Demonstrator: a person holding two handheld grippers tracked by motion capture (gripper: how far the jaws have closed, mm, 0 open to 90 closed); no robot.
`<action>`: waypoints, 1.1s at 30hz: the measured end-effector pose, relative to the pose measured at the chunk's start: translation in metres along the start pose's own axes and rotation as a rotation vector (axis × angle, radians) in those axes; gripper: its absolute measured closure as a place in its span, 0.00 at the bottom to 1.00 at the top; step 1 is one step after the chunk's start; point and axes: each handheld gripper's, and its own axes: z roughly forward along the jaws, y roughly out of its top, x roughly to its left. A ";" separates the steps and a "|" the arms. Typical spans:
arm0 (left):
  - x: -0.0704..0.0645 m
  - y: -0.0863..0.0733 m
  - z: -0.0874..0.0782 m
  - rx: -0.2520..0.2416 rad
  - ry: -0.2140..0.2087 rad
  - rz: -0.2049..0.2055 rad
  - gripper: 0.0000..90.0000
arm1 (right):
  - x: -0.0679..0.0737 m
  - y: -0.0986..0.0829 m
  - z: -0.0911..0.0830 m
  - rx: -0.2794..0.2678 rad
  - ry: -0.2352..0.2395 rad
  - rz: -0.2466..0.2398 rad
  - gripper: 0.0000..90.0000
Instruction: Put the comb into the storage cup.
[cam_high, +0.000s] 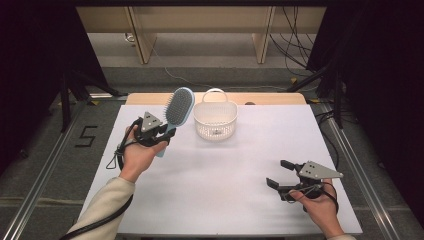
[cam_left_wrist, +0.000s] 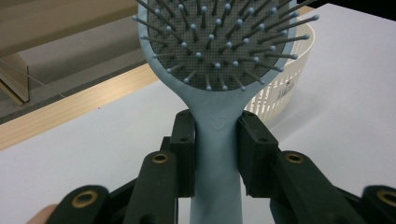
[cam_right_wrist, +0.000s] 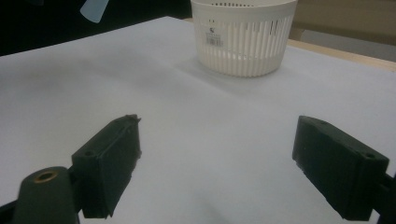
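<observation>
White bench (cam_high: 225, 170) carries a basket (cam_high: 215, 120). My left gripper (cam_high: 159, 131) clamps the hairbrush (cam_high: 179, 107) handle, head raised just left of the basket; my right gripper (cam_high: 279, 174) rests well apart, jaws spread.

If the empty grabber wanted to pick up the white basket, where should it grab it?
Probably the loop handle at the far rim of the white basket, coming down from above. The basket stands upright and looks too wide for the jaws, while the handle is thin and sticks up free. The right gripper is open with nothing in it; the left gripper holds the hairbrush.
</observation>
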 end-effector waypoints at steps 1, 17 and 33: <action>0.000 0.000 0.000 -0.001 -0.002 0.002 0.78 | 0.000 0.000 0.000 0.000 0.000 -0.001 0.18; -0.002 0.006 0.003 -0.016 -0.013 0.000 0.78 | 0.000 0.000 0.000 -0.005 -0.001 0.004 0.18; -0.004 0.015 0.007 -0.033 -0.022 0.001 0.78 | 0.000 0.000 0.000 -0.004 -0.003 0.007 0.18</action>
